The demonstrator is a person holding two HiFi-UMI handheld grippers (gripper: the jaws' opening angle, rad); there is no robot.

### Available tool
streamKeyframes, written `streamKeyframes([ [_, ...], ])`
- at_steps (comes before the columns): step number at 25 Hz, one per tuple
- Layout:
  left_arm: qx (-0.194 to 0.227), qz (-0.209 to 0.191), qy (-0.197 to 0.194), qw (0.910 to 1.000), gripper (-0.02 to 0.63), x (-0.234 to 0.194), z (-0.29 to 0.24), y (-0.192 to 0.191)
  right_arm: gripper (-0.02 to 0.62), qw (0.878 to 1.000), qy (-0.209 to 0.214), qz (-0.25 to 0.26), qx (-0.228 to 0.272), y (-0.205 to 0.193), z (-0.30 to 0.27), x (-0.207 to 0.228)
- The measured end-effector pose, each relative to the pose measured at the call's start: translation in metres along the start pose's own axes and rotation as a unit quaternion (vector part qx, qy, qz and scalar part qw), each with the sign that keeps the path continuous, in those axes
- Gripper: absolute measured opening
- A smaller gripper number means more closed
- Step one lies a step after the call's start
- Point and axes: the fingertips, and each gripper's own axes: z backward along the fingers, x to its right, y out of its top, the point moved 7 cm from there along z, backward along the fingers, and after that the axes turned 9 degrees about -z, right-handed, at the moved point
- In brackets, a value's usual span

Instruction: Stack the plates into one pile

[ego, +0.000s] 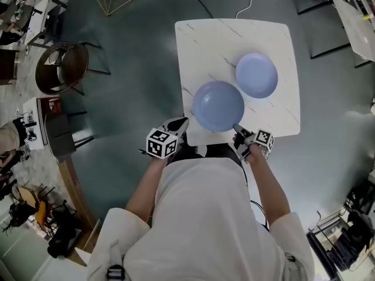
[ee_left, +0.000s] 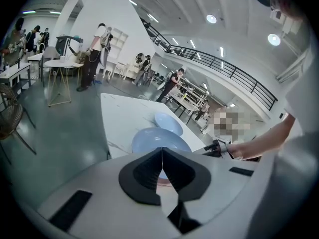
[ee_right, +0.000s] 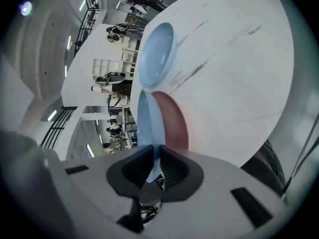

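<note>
**Head view: two pale blue plates on a white marble-look table**

Both plates are round, shallow, plain and matte. The far plate (ego: pixel 256 75) lies near the centre of the table (ego: pixel 199 45). The near plate (ego: pixel 218 105) is by the table's front edge, its rim pinched between the jaws of the right gripper (ego: pixel 237 129). The left gripper (ego: pixel 183 123) hovers at the table's front edge, jaws pressed together, holding nothing.
</note>
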Motion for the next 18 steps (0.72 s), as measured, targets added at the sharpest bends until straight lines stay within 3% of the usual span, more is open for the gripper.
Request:
streamKeyframes([
  [13,-0.013,-0.011,-0.017,0.9997,0.013,-0.012,0.006,-0.006,0.058,0.999,-0.029,-0.015,0.042,-0.004,-0.003,0.012],
  [15,-0.013,-0.012,-0.019,0.9996,0.014,-0.014,0.008,-0.006,0.113,0.999,-0.028,-0.016,0.042,-0.004,-0.004,0.007],
  [18,-0.013,-0.017,-0.024,0.9995,0.013,-0.016,0.006,-0.005,0.126,0.998,-0.031,-0.009,0.05,0.0,0.0,0.002],
])
